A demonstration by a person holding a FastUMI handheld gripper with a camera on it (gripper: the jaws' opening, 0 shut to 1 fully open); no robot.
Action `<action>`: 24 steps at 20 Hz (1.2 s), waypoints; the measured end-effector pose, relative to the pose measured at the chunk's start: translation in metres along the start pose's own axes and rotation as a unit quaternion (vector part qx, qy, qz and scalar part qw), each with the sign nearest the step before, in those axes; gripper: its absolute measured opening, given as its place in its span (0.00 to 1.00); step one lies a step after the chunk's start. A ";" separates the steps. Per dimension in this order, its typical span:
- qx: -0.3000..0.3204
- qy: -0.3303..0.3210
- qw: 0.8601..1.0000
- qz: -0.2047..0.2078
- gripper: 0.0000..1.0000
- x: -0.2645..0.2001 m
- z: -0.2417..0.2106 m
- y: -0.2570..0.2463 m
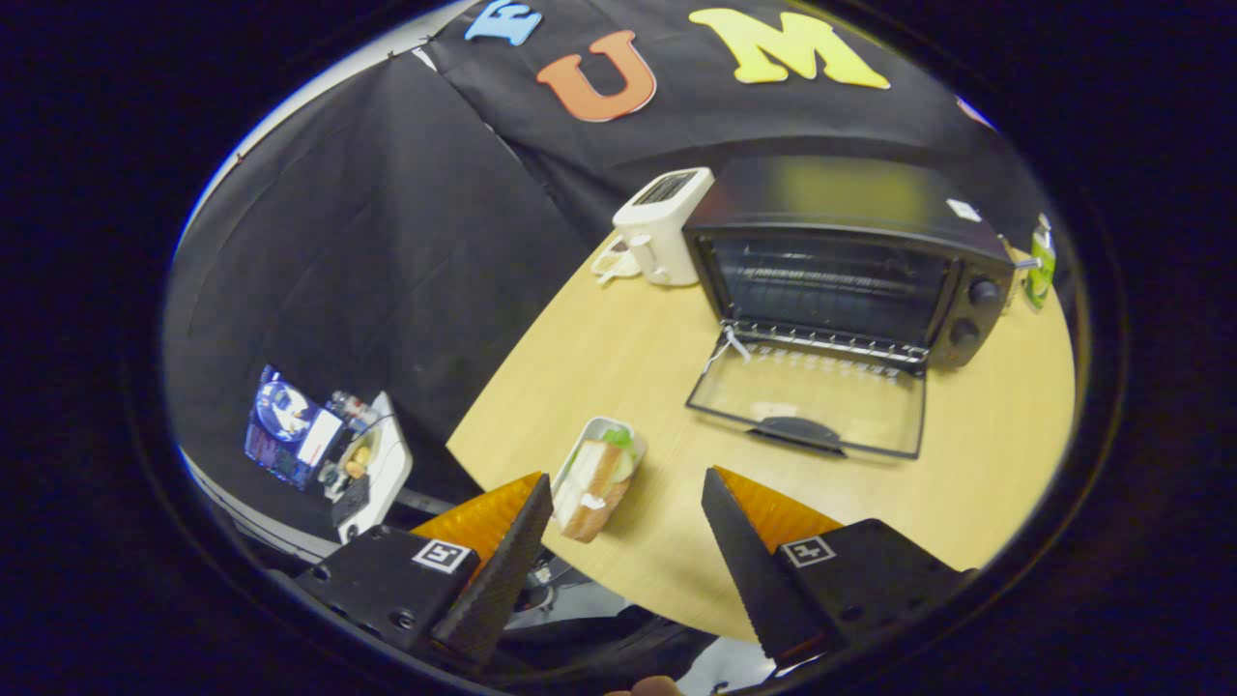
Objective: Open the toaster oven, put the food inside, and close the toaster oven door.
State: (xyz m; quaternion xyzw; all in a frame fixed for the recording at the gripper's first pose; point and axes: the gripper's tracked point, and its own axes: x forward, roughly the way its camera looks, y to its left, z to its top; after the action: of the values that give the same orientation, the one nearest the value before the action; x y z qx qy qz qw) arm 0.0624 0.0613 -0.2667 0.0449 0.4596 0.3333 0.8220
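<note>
The black toaster oven (850,256) stands at the far side of the wooden table (986,454), its glass door (812,396) folded down flat and open toward me. A wire rack shows inside. A sandwich (597,478) lies on a small white dish (578,452) near the table's front corner, just ahead of my left finger. My gripper (626,481) hovers above the table edge, open, with nothing between its fingers. The sandwich sits a little left of the gap's middle.
A white pop-up toaster (662,227) stands left of the oven, with a small white item (616,261) beside it. A green packet (1042,261) sits right of the oven. Below the table's left side a low surface holds assorted small items (324,445).
</note>
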 end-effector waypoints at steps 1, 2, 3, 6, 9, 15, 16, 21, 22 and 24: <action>0.015 0.011 1.000 0.011 1.00 0.006 -0.005 0.005; 0.037 0.024 0.999 0.016 1.00 0.012 -0.013 0.007; 0.059 0.035 0.997 0.021 1.00 0.018 -0.020 0.009; 0.156 0.068 0.984 0.050 0.99 0.048 -0.037 0.013; 0.215 0.081 0.971 0.071 0.95 0.071 -0.040 0.011; 0.256 0.105 0.956 0.096 0.72 0.101 -0.042 0.012; 0.259 0.109 0.955 0.096 0.64 0.104 -0.043 0.013; 0.270 0.118 0.951 0.093 0.35 0.104 -0.044 0.012; 0.270 0.119 0.951 0.095 0.32 0.099 -0.045 0.014; 0.271 0.113 0.950 0.105 0.29 0.089 -0.041 0.022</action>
State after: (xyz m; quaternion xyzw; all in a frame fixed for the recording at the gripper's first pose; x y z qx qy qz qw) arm 0.0507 0.1208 -0.3463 0.2763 0.6151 0.2830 0.6821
